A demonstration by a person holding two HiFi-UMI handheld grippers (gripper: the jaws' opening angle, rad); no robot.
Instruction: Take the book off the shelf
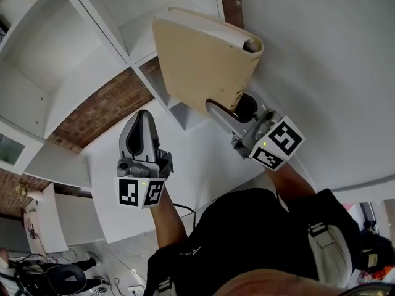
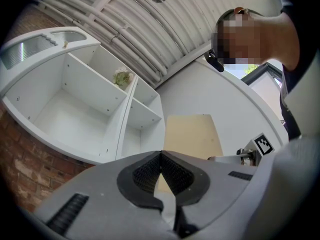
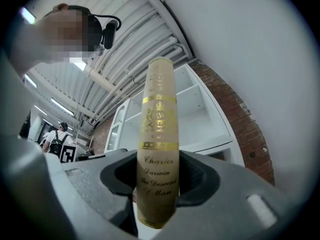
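Right hand-held gripper (image 3: pixel 158 186) on book (image 3: pixel 159 109); spine "Charles Darwin, The Descent of Man"

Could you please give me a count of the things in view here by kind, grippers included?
Books: 1, the book.
Grippers: 2, the left gripper shut empty, the right gripper clamping the book.
Shelf units: 1, the white shelf.
Other: 1, a pale crumpled object in the shelf.
Total: 5.
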